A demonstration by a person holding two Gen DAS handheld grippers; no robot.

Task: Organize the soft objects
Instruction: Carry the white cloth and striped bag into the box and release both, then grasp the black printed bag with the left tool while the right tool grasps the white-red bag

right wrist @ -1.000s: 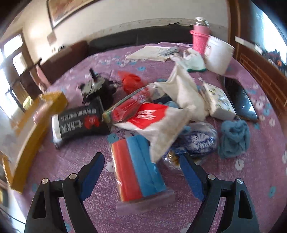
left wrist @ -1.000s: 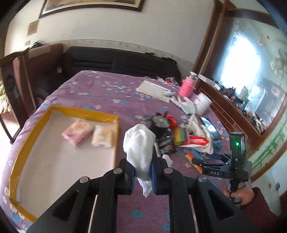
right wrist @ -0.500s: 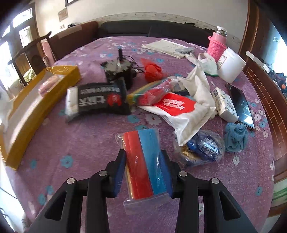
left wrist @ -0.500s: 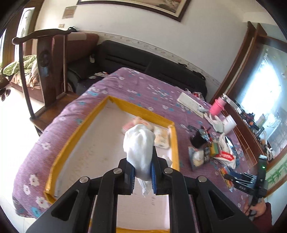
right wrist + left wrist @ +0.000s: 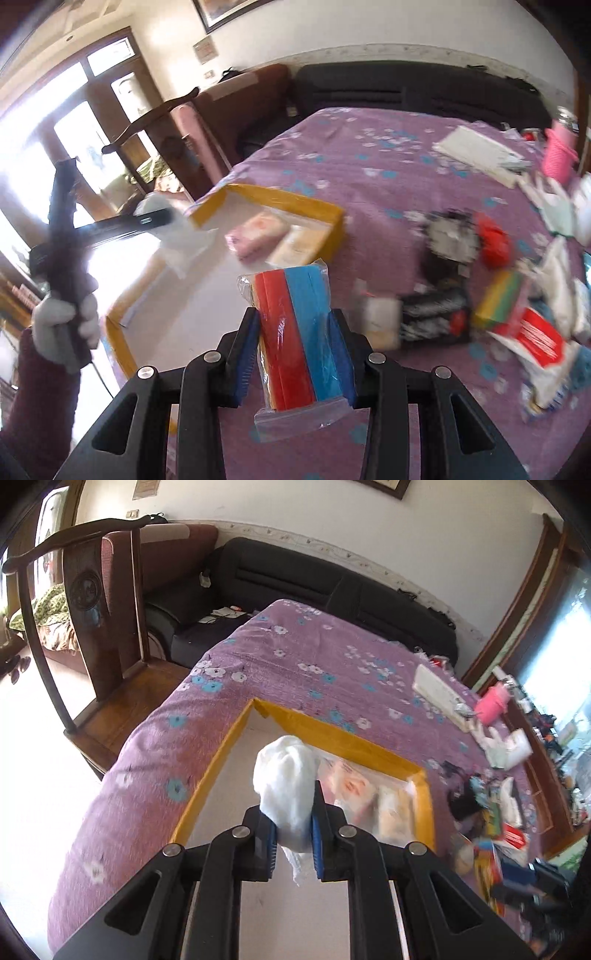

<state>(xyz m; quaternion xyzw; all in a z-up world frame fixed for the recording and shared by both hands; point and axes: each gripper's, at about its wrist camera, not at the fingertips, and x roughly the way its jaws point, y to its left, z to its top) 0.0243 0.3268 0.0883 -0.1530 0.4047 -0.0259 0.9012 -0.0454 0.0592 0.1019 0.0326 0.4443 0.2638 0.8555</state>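
Note:
My left gripper [image 5: 293, 834] is shut on a white crumpled cloth [image 5: 286, 786] and holds it above the yellow-rimmed tray [image 5: 214, 771]; it also shows in the right wrist view [image 5: 155, 218] over the tray's left part. My right gripper [image 5: 295, 350] is shut on a clear bag of red and blue sponge cloths [image 5: 295, 332], lifted above the purple tablecloth beside the tray [image 5: 332, 214]. A pink tissue pack [image 5: 258, 232] and a cream pack [image 5: 295, 247] lie in the tray.
A pile of bags and packs lies at the right: a black pack [image 5: 436, 314], a red-and-white bag [image 5: 539, 339], a red item [image 5: 493, 243]. A pink bottle [image 5: 557, 155] and a paper pad [image 5: 476, 151] are farther back. A wooden chair [image 5: 96, 627] stands left of the table.
My right gripper has lifted the sponge-cloth bag off the table and swung left toward the tray. My left gripper has carried the white cloth further over the tray.

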